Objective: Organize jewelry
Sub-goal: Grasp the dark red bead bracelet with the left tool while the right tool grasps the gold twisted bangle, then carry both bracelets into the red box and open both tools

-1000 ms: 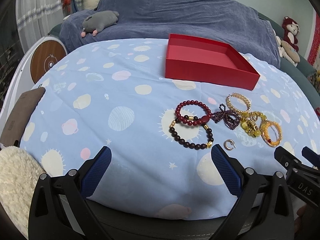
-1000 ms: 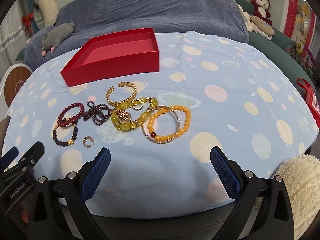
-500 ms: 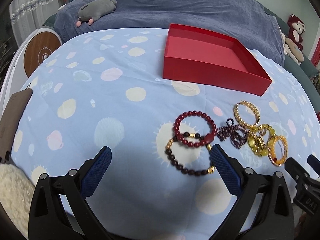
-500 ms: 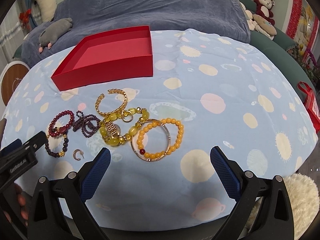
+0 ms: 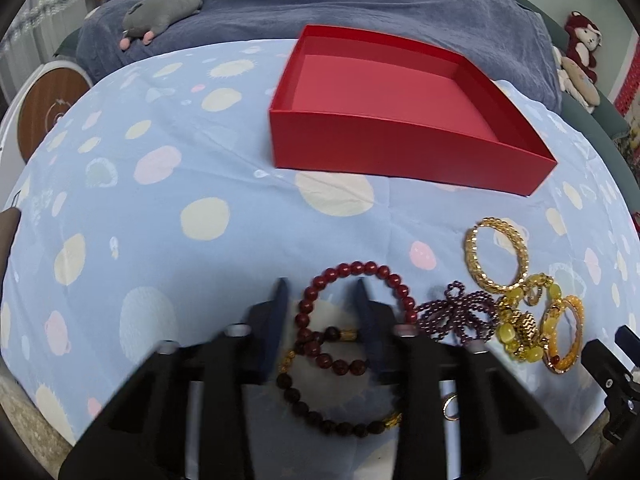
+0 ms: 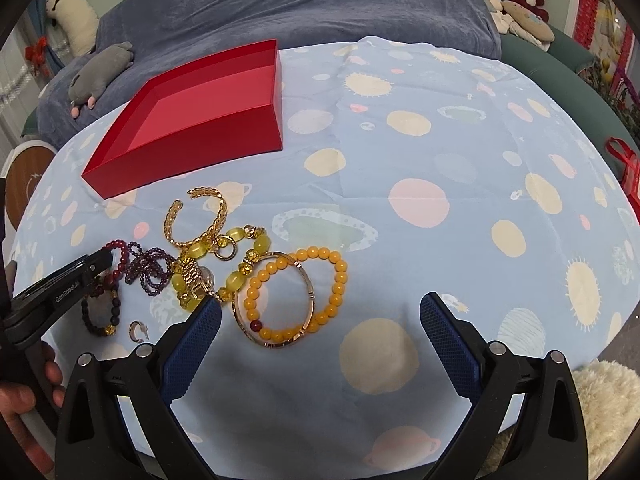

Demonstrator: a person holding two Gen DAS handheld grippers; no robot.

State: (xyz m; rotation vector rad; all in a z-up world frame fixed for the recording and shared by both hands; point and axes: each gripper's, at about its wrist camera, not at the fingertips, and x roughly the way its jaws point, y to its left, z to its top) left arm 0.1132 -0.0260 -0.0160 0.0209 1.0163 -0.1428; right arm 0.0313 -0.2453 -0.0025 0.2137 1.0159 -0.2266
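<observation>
Several bracelets lie on a blue spotted cloth before an empty red box (image 5: 400, 152). My left gripper (image 5: 320, 292) is low over the red bead bracelet (image 5: 352, 270), its jaws partly closed, one finger outside the ring's left side and one inside it. A dark bead bracelet (image 5: 304, 404) lies under it. To the right are a purple bead bracelet (image 5: 456, 312), a gold chain bracelet (image 5: 496, 256) and yellow stones (image 5: 516, 332). My right gripper (image 6: 320, 312) is open, over the orange bead bracelet (image 6: 296, 292). The red box (image 6: 192, 120) shows at the far left.
A small ring-shaped earring (image 6: 138, 330) lies by the dark bracelet. A blue-covered sofa (image 5: 320, 0) with a grey plush toy (image 5: 160, 8) stands behind the table. The cloth's right half (image 6: 480, 200) holds only printed spots. A fluffy cushion (image 6: 600, 384) sits at the near right.
My left gripper has moved forward and down onto the red bead bracelet and its jaws have narrowed around the ring's left side. My right gripper has moved closer to the orange bracelet.
</observation>
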